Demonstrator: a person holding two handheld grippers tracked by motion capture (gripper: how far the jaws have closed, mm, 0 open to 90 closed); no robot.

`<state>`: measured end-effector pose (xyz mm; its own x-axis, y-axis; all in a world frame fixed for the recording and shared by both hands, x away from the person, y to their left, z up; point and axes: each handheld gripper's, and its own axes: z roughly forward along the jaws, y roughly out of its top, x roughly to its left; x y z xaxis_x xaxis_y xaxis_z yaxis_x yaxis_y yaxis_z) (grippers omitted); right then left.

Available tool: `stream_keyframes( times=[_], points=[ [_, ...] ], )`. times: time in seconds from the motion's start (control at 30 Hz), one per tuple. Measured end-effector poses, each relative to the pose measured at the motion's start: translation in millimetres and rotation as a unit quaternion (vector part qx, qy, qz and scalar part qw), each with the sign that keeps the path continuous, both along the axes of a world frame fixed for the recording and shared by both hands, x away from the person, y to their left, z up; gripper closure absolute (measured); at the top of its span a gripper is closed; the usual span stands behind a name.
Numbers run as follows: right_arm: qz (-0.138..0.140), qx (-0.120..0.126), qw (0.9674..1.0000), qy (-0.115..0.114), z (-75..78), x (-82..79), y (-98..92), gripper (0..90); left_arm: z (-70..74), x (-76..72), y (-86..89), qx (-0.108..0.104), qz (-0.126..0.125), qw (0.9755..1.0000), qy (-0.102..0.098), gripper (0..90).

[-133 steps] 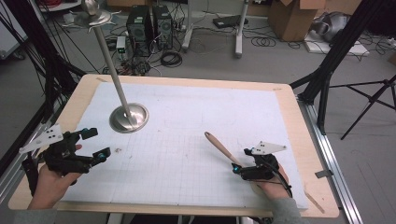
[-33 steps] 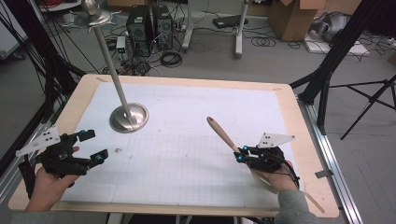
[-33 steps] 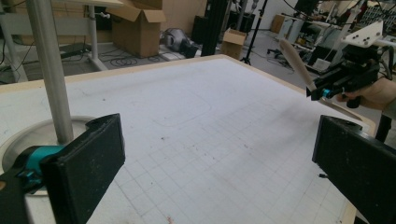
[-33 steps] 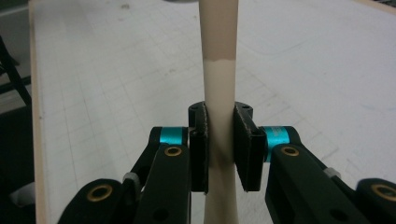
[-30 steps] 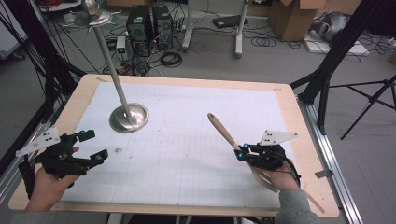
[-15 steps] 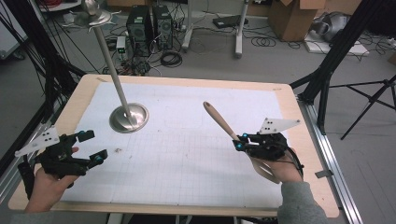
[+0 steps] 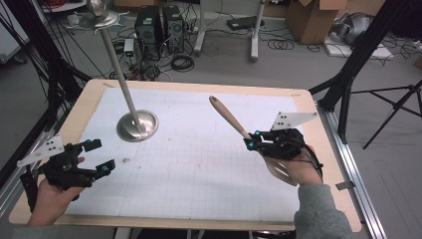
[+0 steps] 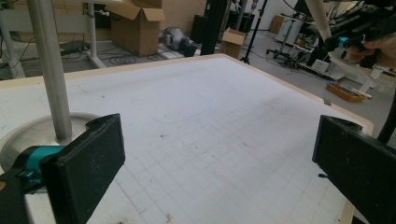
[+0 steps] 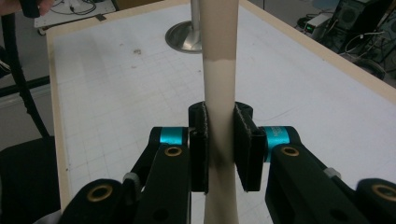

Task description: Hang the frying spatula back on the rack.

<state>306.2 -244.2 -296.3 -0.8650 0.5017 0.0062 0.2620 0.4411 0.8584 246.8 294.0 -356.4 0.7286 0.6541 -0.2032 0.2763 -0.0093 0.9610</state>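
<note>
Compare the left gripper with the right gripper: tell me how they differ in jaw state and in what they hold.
The left gripper has its jaws spread wide with nothing between them; the right gripper has its pads pressed on the wooden spatula. The left gripper sits low by the table's near left corner; the right gripper holds the spatula off the table, handle tilted up toward the metal stand. Both are black, hand-held, with teal fittings.

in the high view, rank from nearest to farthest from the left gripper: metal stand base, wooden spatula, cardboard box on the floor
1. metal stand base: just up-right of the left gripper, on the table's left half.
2. wooden spatula: across the table, clamped in the right gripper.
3. cardboard box: on the floor, far top right.
</note>
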Motion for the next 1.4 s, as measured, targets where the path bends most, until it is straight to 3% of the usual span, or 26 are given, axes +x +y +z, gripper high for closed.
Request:
stream_keyframes(
  times=[0.4,1.4],
  points=[
    [0.013,-0.010,0.9998,-0.008,29.1,6.1,21.9,78.2,-1.5,0.7,0.7,-0.001,-0.002,1.0000,0.002,2.7],
    [0.032,-0.025,0.9988,-0.029,74.3,36.1,78.2,78.2,-6.0,-1.3,5.2,-0.006,-0.001,1.0000,0.005,2.7]
  ],
)
